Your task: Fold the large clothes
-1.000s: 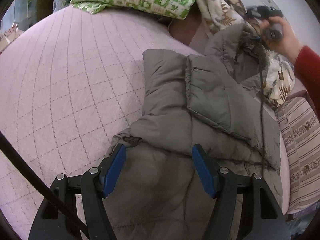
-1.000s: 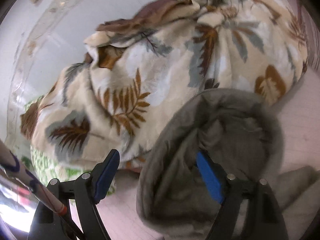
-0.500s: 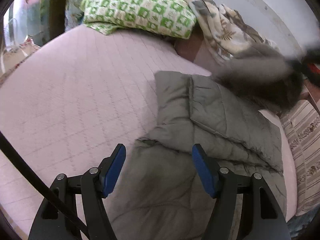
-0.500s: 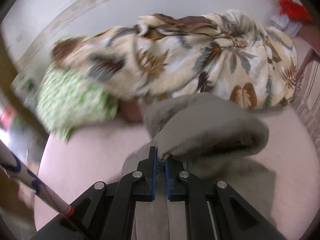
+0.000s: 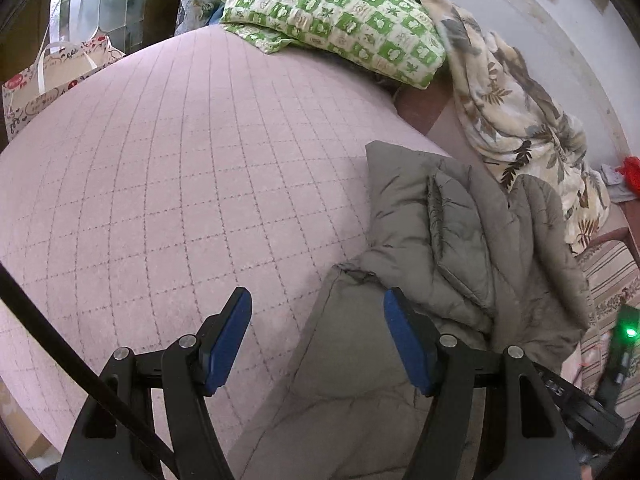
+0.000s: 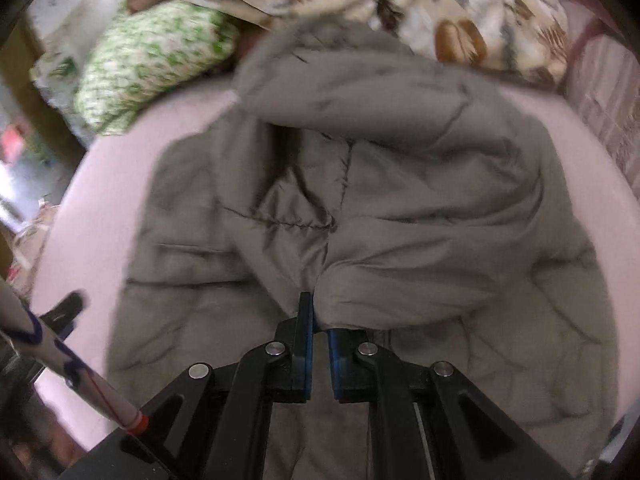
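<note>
While the puffy grey quilted jacket [image 6: 360, 208] lies half-folded on the pink quilted bedspread [image 5: 180, 184], the right gripper [image 6: 318, 320] pinches a fold of it and the left gripper [image 5: 318, 336] hangs wide over its hem. Green checked pillow [image 5: 340, 16] and leaf-print blanket [image 5: 516, 120] sit by the wall.

The left tongs [image 5: 318, 336] point steeply downward, their two blue pads [image 5: 226, 340] standing well apart with nothing pressed between them. The black arms behind the pads splay outward to either side of the view. The right tongs [image 6: 317, 322] also point steeply down, and their jaws are drawn together, leaving only a thin slit between the blue pads [image 6: 308, 344]; a pinch of grey jacket [image 6: 360, 216] fabric is caught at the tips. Its black linkage arms fold inward toward the middle. No hand or sleeve shows in either view.
</note>
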`<state>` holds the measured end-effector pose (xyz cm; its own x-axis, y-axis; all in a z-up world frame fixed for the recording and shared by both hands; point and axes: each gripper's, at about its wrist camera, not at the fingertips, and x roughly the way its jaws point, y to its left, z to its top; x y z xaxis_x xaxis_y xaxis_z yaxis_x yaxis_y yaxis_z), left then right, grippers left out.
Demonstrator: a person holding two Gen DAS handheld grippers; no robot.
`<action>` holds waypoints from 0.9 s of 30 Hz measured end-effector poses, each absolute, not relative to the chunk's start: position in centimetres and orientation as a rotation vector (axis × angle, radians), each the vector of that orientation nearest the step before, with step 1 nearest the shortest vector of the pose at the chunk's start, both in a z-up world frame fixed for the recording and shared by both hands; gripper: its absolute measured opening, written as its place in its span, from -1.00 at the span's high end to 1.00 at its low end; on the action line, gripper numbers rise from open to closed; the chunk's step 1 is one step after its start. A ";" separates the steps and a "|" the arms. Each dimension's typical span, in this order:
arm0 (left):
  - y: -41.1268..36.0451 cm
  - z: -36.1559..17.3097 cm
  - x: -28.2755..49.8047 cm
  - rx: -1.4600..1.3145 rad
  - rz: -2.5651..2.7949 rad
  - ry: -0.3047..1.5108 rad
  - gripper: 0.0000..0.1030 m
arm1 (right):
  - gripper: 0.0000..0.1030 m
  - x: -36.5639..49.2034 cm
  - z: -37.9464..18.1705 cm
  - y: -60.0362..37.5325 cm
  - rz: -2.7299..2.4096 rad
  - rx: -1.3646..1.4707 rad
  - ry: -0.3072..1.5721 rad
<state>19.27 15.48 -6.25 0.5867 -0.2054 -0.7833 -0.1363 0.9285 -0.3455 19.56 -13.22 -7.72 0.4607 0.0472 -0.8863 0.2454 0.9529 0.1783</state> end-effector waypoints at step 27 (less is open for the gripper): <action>14.9 -6.9 20.3 -0.374 -0.054 0.979 -0.31 | 0.00 24.5 -5.4 -16.3 -0.284 0.054 1.020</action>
<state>20.28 14.87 -6.86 0.5618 -0.2110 -0.7999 -0.1224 0.9351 -0.3326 24.48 -16.28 -5.43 0.4899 -0.2087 -0.8464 0.2591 0.9619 -0.0872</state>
